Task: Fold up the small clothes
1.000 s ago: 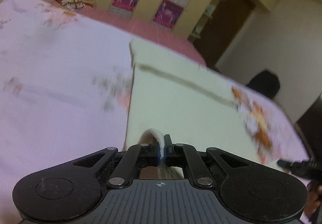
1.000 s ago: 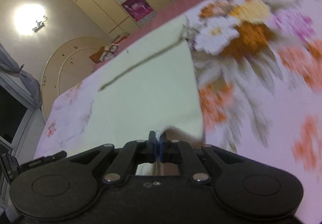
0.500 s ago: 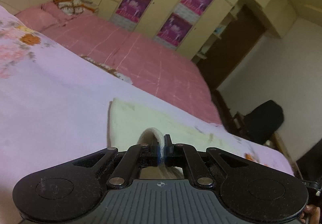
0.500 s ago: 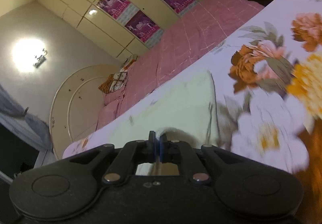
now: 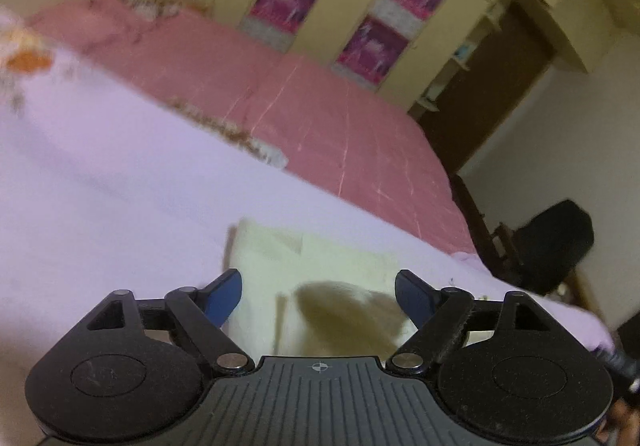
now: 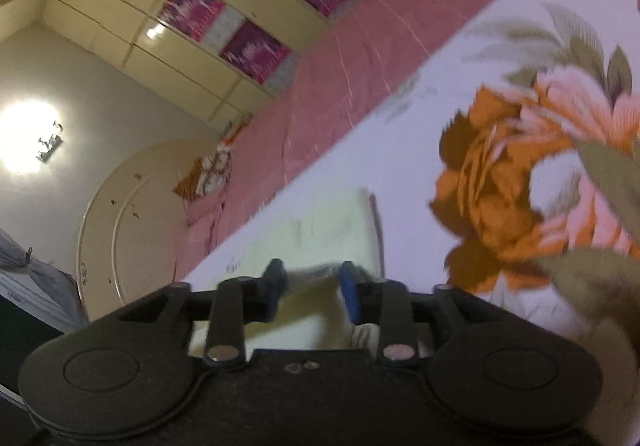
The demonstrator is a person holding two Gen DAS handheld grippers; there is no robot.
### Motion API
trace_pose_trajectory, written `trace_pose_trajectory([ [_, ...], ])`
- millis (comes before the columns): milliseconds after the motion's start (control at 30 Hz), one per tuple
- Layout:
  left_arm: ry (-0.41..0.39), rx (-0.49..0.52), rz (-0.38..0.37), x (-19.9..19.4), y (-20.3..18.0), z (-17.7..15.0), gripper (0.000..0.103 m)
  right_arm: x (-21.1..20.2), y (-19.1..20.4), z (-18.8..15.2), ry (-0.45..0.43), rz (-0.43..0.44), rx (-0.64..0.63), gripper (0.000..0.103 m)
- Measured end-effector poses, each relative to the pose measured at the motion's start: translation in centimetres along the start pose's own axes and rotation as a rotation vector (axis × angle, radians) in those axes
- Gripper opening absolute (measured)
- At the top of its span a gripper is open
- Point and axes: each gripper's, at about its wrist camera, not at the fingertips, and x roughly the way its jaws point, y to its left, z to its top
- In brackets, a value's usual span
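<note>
A cream-coloured small cloth (image 5: 308, 258) lies folded on the lilac flowered sheet (image 5: 100, 205), close in front of both grippers. My left gripper (image 5: 318, 298) hovers over the cloth's near left part. Its jaws are opening wide, and a loose fold of cloth (image 5: 344, 310) lies between them, free of the blue pads (image 5: 224, 298). In the right wrist view the same cloth (image 6: 332, 230) lies by an orange flower print. My right gripper (image 6: 313, 284) is opening too, with the cloth's edge between its pads and apart from them.
A pink bedspread (image 5: 320, 113) stretches beyond the lilac sheet toward a cream wardrobe with purple posters (image 5: 372, 41). A black chair (image 5: 560, 242) stands off the bed at the right. A rounded headboard (image 6: 128, 230) and a bright wall lamp (image 6: 28, 141) show in the right wrist view.
Both grippers carried the pinched cloth edge forward across the bed, doubling the cloth over itself. Both then went from shut on the cloth to open, and the edge dropped free.
</note>
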Motion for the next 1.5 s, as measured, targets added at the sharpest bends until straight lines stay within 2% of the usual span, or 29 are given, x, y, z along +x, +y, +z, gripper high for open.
trace_pose_trajectory([
  [33, 0.01, 0.023, -0.005, 0.1, 0.0, 0.1, 0.081, -0.3, 0.0, 0.1, -0.02, -0.005, -0.007, 0.051],
  [67, 0.007, 0.053, -0.007, 0.1, -0.3, 0.0, 0.075, -0.5, 0.0, 0.1, -0.038, -0.005, -0.019, 0.056],
  [167, 0.028, 0.164, 0.001, 0.9, -1.3, 0.4, 0.061, -1.2, 0.5, 0.2, -0.061, -0.02, -0.085, 0.056],
  [300, 0.067, 0.281, 0.04, 2.2, -2.8, 0.7, 0.055, -0.5, 2.9, -0.2, -0.032, -0.073, -0.262, 0.05],
  [367, 0.095, 0.32, 0.059, 2.6, -3.4, 0.8, 0.039, 0.1, 4.3, -0.8, -0.011, -0.126, -0.373, 0.046],
  [467, 0.129, 0.356, 0.093, 3.3, -4.1, 1.1, 0.025, 1.8, 6.6, -2.1, 0.006, -0.233, -0.547, 0.039],
  [500, 0.129, 0.353, 0.097, 3.2, -4.3, 1.4, 0.021, 2.4, 7.2, -2.6, 0.018, -0.268, -0.598, 0.034],
  [533, 0.132, 0.346, 0.098, 3.1, -4.4, 1.5, 0.002, 2.7, 7.5, -2.9, 0.028, -0.285, -0.629, 0.026],
  [567, 0.131, 0.349, 0.1, 3.1, -4.6, 1.5, 0.002, 3.0, 7.8, -3.2, 0.035, -0.298, -0.656, 0.02],
  [600, 0.122, 0.37, 0.108, 3.0, -4.9, 1.3, 0.002, 3.2, 8.2, -3.5, 0.039, -0.307, -0.681, 0.008],
  [633, 0.104, 0.401, 0.118, 2.7, -5.3, 1.0, 0.002, 3.3, 8.6, -3.8, 0.034, -0.312, -0.699, 0.004],
  [700, 0.038, 0.419, 0.12, 1.3, -5.7, 0.7, 0.002, 3.0, 9.4, -4.2, 0.0, -0.318, -0.746, 0.004],
  [800, -0.108, 0.366, 0.069, -1.3, -5.3, 0.8, 0.002, 2.1, 10.7, -5.2, -0.079, -0.326, -0.828, 0.004],
  [900, -0.179, 0.344, 0.064, -2.5, -4.8, 0.7, 0.002, 1.5, 11.5, -5.0, -0.149, -0.308, -0.866, 0.004],
  [1000, -0.14, 0.319, 0.117, -1.6, -4.0, 0.8, 0.002, 2.4, 11.6, -3.8, -0.165, -0.309, -0.846, 0.004],
  [1067, -0.087, 0.308, 0.153, -0.2, -3.4, 0.6, 0.002, 3.8, 10.8, -3.1, -0.118, -0.347, -0.811, 0.004],
  [1133, 0.007, 0.289, 0.178, 1.6, -2.9, 0.3, 0.002, 5.4, 9.6, -2.9, -0.054, -0.391, -0.788, 0.004],
  [1233, 0.013, 0.282, 0.176, 1.8, -2.6, 0.1, 0.004, 6.4, 8.8, -3.5, -0.02, -0.417, -0.792, 0.005],
  [1300, -0.018, 0.28, 0.214, 0.9, -2.9, 0.2, 0.008, 6.0, 9.3, -3.4, -0.001, -0.415, -0.784, 0.008],
  [1333, -0.05, 0.302, 0.235, 0.5, -3.6, 0.3, 0.012, 5.6, 9.7, -3.5, -0.015, -0.428, -0.789, 0.024],
  [1400, -0.082, 0.343, 0.196, -0.3, -5.3, 0.0, 0.035, 4.3, 11.1, -4.0, -0.098, -0.436, -0.846, 0.037],
  [1433, -0.085, 0.362, 0.168, -0.2, -6.5, -0.1, 0.063, 3.9, 11.6, -4.4, -0.108, -0.402, -0.857, 0.037],
  [1467, -0.081, 0.393, 0.14, 0.1, -7.9, -0.5, 0.075, 4.1, 12.2, -4.7, -0.093, -0.36, -0.858, 0.036],
  [1500, -0.061, 0.438, 0.121, 0.6, -9.5, -1.1, 0.075, 4.7, 13.0, -5.3, -0.063, -0.329, -0.867, 0.034],
])
